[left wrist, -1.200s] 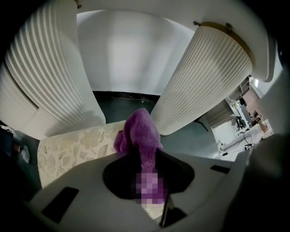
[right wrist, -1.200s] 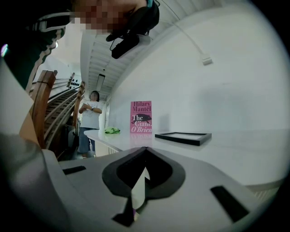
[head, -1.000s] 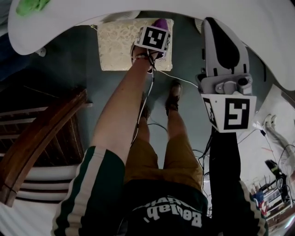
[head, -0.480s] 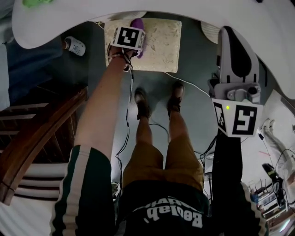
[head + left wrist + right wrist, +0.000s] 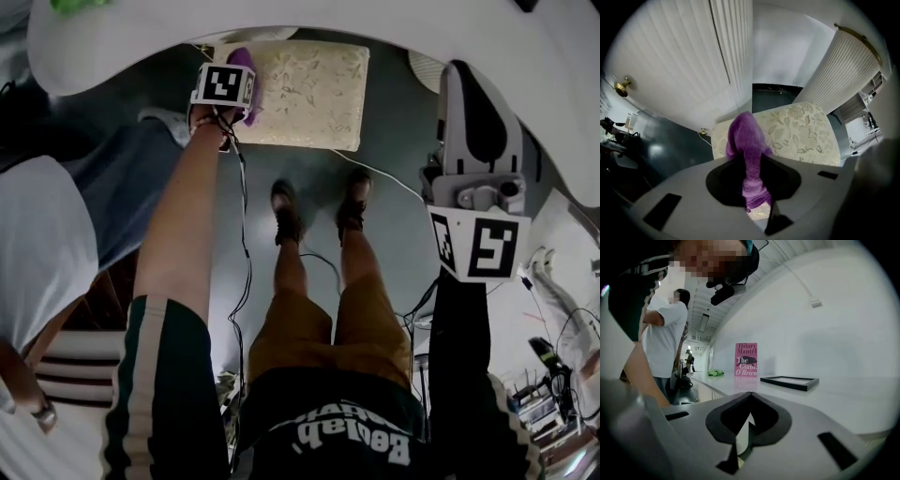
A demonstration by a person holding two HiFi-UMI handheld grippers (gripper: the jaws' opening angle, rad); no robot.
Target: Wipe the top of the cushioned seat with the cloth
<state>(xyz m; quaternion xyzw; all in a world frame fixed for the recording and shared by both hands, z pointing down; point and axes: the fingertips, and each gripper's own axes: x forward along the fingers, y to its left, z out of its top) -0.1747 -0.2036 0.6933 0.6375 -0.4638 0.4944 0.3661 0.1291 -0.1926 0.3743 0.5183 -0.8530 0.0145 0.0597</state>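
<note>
The cushioned seat (image 5: pixel 305 89) is a cream floral pad low on the dark floor, ahead of my feet. My left gripper (image 5: pixel 225 86) is at its left edge, shut on a purple cloth (image 5: pixel 242 62) that rests on the seat top. In the left gripper view the purple cloth (image 5: pixel 747 159) runs up between the jaws of my left gripper (image 5: pixel 751 190) and bunches on the seat (image 5: pixel 799 133). My right gripper (image 5: pixel 473 178) is held well to the right, away from the seat. The right gripper (image 5: pixel 743 437) is shut with nothing in it.
A white counter (image 5: pixel 309 19) overhangs the far side of the seat. A person in a white shirt (image 5: pixel 37 253) stands close at the left. Cables (image 5: pixel 375 173) trail over the floor by my shoes (image 5: pixel 286 211). A pink book (image 5: pixel 746 359) and a black frame (image 5: pixel 790 382) lie on the counter.
My left gripper has dragged the purple cloth leftward across the seat, from its right edge to its left edge. A person in a white shirt has come into view at the left.
</note>
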